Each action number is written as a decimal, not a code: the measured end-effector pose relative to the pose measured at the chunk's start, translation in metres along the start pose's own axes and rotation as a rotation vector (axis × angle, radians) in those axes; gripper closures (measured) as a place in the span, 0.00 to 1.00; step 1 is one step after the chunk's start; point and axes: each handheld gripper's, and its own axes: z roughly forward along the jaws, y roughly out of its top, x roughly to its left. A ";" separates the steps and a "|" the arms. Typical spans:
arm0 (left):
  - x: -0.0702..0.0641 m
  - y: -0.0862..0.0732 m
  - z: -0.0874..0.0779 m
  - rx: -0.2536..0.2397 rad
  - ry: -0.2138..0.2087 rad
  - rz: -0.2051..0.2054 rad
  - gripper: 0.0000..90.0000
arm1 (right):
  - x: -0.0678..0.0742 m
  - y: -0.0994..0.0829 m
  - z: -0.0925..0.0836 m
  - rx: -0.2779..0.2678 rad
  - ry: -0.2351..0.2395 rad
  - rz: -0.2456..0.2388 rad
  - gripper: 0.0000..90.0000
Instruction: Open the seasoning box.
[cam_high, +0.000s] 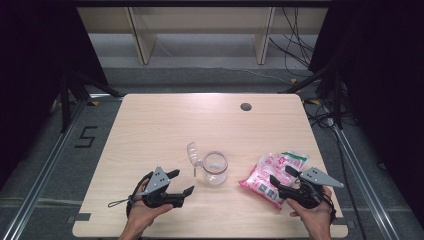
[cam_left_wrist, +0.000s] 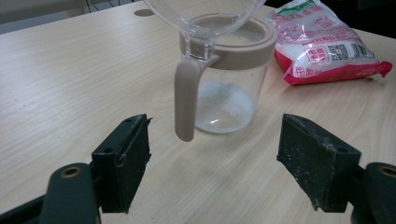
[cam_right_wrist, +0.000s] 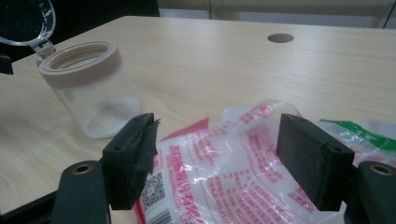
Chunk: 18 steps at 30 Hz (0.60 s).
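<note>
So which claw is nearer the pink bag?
Right. The right claw is open, its jaws straddling the near end of the pink bag; the left claw sits beyond the jar, well away.

Jar (cam_high: 215, 169): clear, tan collar, stood upright near the table's middle; a little white powder lay at its bottom.
Lid (cam_high: 193, 153): clear, hinged, stood open to the jar's left.
Bag (cam_high: 271, 177): pink-and-white plastic packet with a green end, lay flat to the jar's right, apart from it.
</note>
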 end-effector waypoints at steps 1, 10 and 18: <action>-0.002 -0.001 0.002 -0.005 -0.015 -0.002 0.27 | -0.001 -0.001 0.000 -0.003 0.007 0.029 0.30; -0.008 -0.003 0.001 -0.002 -0.004 -0.010 0.27 | -0.011 -0.007 -0.007 0.014 -0.041 0.059 0.22; -0.013 -0.007 0.000 -0.001 -0.023 -0.009 0.27 | -0.015 -0.011 -0.009 0.020 -0.045 0.079 0.22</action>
